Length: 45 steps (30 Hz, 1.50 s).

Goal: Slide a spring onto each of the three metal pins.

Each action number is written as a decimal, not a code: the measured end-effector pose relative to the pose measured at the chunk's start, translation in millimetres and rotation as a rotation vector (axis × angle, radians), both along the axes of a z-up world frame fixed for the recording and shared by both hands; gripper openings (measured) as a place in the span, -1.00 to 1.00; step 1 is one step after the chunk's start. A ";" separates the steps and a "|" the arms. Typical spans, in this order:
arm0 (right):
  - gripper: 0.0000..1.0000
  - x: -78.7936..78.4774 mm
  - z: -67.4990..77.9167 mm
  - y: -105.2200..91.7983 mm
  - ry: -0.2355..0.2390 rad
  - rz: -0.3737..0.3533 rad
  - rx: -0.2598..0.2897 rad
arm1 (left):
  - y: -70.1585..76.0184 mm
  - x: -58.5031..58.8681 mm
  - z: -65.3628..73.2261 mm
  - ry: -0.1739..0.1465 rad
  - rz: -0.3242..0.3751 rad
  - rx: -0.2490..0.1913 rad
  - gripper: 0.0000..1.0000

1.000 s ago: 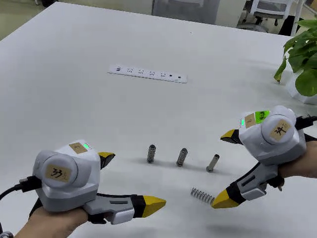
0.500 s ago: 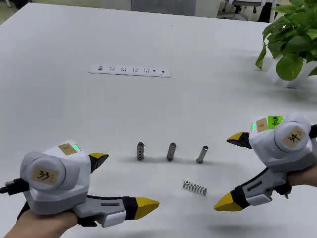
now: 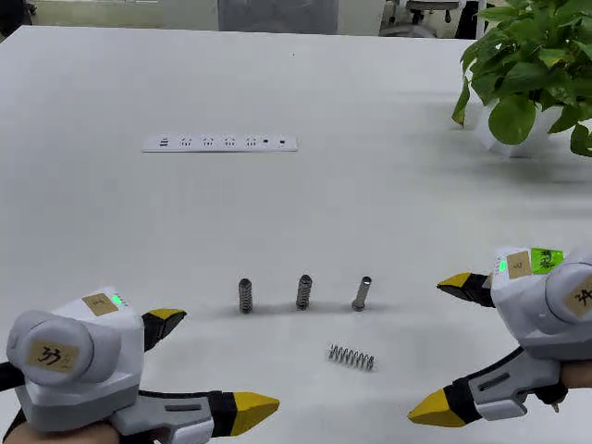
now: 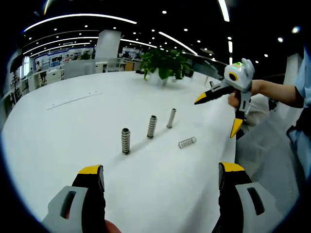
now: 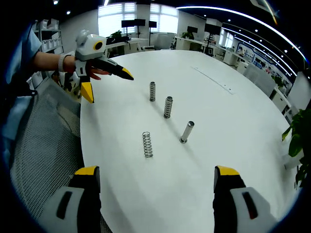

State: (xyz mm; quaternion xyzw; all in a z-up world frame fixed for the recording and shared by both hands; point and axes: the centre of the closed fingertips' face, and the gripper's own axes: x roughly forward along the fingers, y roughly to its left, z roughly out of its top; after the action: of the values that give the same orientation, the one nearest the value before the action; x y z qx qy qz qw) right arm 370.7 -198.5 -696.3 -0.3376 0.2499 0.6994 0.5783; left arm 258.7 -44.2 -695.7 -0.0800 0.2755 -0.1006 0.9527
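White table (image 3: pixel 388 213), wide and mostly bare. Potted plant (image 3: pixel 532 55) at the far right corner, well apart from the work.

Left gripper (image 3: pixel 217 363) low at the near left, jaws wide apart, nothing between them. Right gripper (image 3: pixel 433 350) low at the near right, jaws also spread, holding nothing. Both sit clear of the parts, with the pin row lying between them and a little farther out.

Power strip (image 3: pixel 220 143) lies flat toward the far side, not involved.

Three pins stand in a row near the table's middle. Left pin (image 3: pixel 245 296) and middle pin (image 3: pixel 303 291) each carry a spring. The bare pin (image 3: pixel 362 293) at the right end has none. It looks slightly tilted in the head view and the right gripper view; cannot tell whether that is a real lean or lens effect.

Loose spring (image 3: pixel 351 357) lies on its side just on the near side of the row, between the middle and bare pins, touching neither.

Judgement: two of three done; the remaining step is pick-up and threading.

Risks:
- Spring is small, round and lying flat, so a jaw landing off-centre could roll it or flick it away.
- Too hard a pinch could squash the coils or hide the open end.
- Coming in off the pin's axis could catch the coil on the tip and tip the pin over.
- The middle pin stands close by, so a wide jaw could clip it.
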 end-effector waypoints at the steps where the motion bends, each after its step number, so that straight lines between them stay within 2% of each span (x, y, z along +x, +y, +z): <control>1: 0.97 -1.1 -0.4 -0.8 0.004 -0.005 0.004 | -0.9 0.8 -0.8 0.003 -0.010 0.003 1.00; 5: 0.97 -2.5 -4.3 -7.0 0.023 -0.028 0.012 | -14.0 7.0 -0.8 0.016 -0.071 0.013 0.98; 7: 0.97 -3.9 -5.8 -10.5 0.028 -0.034 0.014 | -22.6 10.5 1.7 0.010 -0.114 0.018 0.84; 10: 0.97 -5.4 -7.3 -14.4 0.040 -0.050 0.020 | -32.0 17.0 3.6 0.012 -0.154 0.028 0.86; 12: 0.96 -7.0 -9.1 -16.8 0.046 -0.057 0.022 | -36.5 21.1 4.0 0.025 -0.182 0.038 0.78; 13: 0.96 -7.5 -9.9 -17.7 0.049 -0.061 0.023 | -38.9 23.4 4.6 0.025 -0.194 0.040 0.75; 15: 0.96 -9.3 -11.5 -19.5 0.056 -0.067 0.027 | -41.3 30.8 5.8 0.013 -0.223 0.072 0.75; 21: 0.95 -12.9 -12.9 -19.0 0.073 -0.083 0.040 | -57.1 47.4 6.7 0.016 -0.334 0.099 0.57; 23: 0.95 -13.5 -13.1 -18.6 0.074 -0.083 0.041 | -64.8 47.9 6.0 0.039 -0.379 0.091 0.38; 24: 0.95 -13.8 -13.0 -18.2 0.073 -0.083 0.042 | -67.6 49.3 4.6 0.049 -0.414 0.116 0.29; 25: 0.95 -13.7 -12.9 -17.9 0.073 -0.086 0.044 | -68.0 51.8 3.1 0.049 -0.437 0.156 0.28; 26: 0.95 -13.8 -12.4 -17.2 0.077 -0.088 0.049 | -69.1 53.9 0.7 0.063 -0.457 0.201 0.29; 27: 0.94 -14.0 -12.1 -17.0 0.078 -0.090 0.051 | -72.8 53.8 -0.8 0.075 -0.481 0.212 0.27; 28: 0.94 -14.3 -11.8 -16.8 0.080 -0.090 0.054 | -76.4 54.0 -2.1 0.088 -0.502 0.211 0.20; 30: 0.94 -15.2 -12.1 -16.8 0.083 -0.089 0.057 | -79.9 60.6 -2.9 0.084 -0.513 0.232 0.12; 36: 0.92 -18.5 -14.8 -18.9 0.091 -0.091 0.052 | -92.3 70.4 -7.5 0.108 -0.572 0.237 -0.17; 39: 0.92 -19.2 -14.2 -20.0 0.092 -0.095 0.054 | -95.3 74.0 -13.8 0.135 -0.604 0.247 -0.22; 45: 0.91 -18.2 -13.1 -21.9 0.099 -0.108 0.063 | -97.8 77.8 -24.3 0.189 -0.662 0.287 -0.45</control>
State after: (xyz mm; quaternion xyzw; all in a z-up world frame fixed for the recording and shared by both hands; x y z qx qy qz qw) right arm 352.5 -220.3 -709.5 -0.2704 0.2740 0.6904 0.6125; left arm 336.6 -142.0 -720.0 0.1387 0.3845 -0.3557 0.8405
